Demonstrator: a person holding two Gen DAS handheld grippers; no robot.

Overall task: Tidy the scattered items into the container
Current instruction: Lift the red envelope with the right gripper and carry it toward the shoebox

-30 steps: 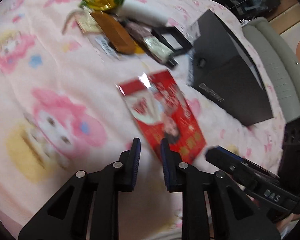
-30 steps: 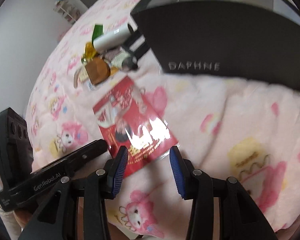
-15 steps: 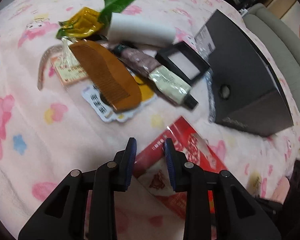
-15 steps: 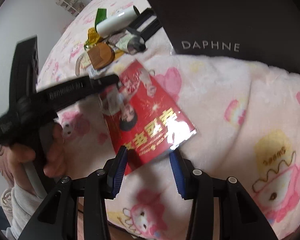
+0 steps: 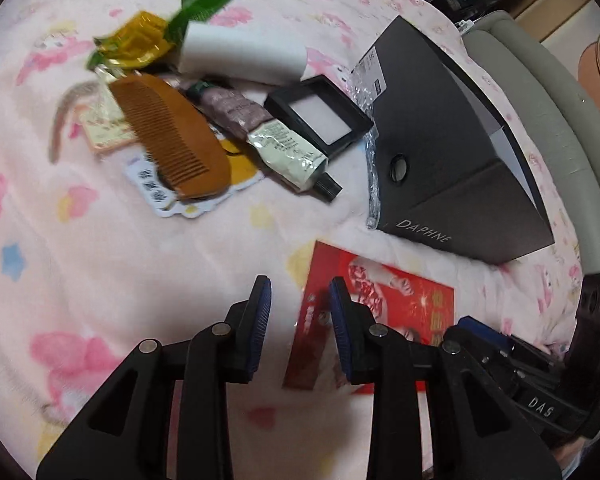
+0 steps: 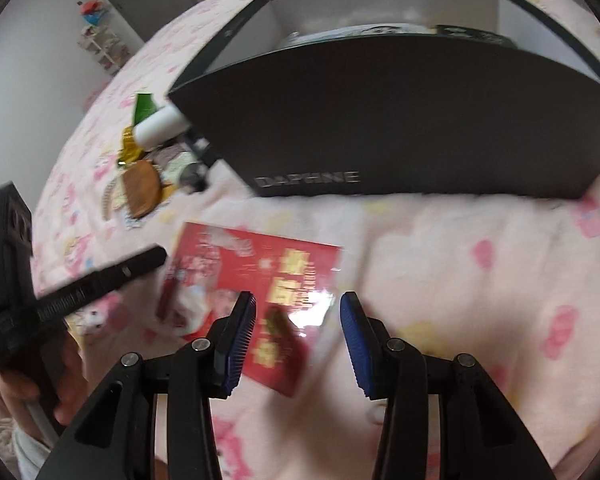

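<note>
Picking up the flat red glossy packet (image 6: pixel 256 276) lying on the pink bed blanket (image 5: pixel 120 248) beside the black cardboard box (image 6: pixel 400 120) is the step in hand: both grippers' jaws stand open and empty, the right gripper (image 6: pixel 298 328) over the packet's near edge, so next it must lower and close there.

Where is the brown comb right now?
In the left wrist view the brown comb lies upper left on the pink blanket, on top of a sticker sheet, left of the cream tube and away from the black box.
</note>
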